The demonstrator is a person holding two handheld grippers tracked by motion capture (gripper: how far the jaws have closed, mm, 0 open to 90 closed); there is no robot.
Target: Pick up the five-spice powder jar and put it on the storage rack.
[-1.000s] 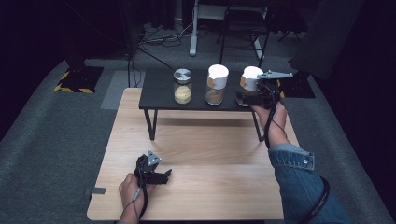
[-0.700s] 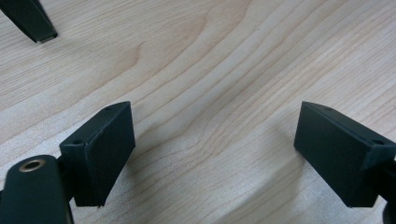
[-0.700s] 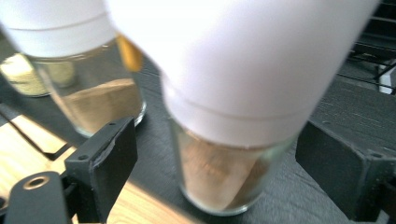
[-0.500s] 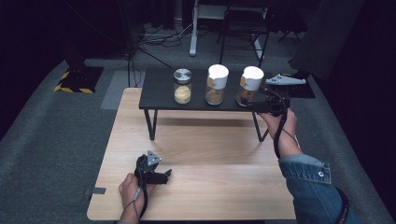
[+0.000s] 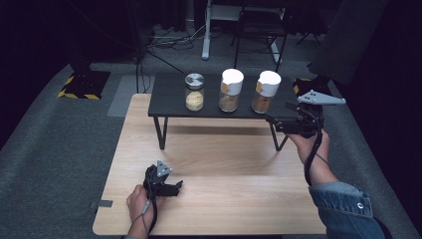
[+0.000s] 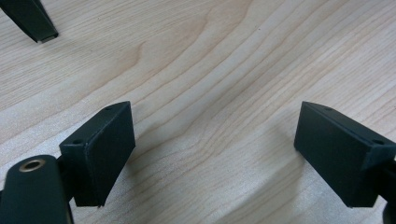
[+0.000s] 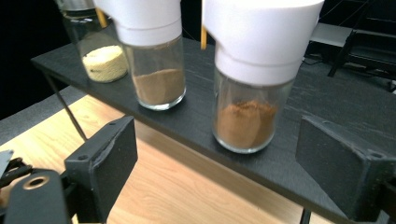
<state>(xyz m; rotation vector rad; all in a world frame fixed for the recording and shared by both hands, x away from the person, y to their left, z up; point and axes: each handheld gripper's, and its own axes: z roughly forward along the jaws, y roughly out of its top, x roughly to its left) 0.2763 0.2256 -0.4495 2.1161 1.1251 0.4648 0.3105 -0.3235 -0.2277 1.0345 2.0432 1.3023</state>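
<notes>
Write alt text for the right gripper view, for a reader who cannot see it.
The right gripper, black jaws open and empty, faces a white-capped glass jar of reddish-brown powder standing on a low black shelf. A second white-capped glass jar of brown powder and a glass jar of pale yellow grains stand further along it, above a light wooden table.

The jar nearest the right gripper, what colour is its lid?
White lid, clearest in the right gripper view.

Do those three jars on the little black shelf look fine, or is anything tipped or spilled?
Nothing stands out. All three stand upright in a row on the black shelf: the metal-lidded jar, the middle jar and the right jar. No powder shows on the shelf. The right claw is open beside it, holding nothing.
</notes>
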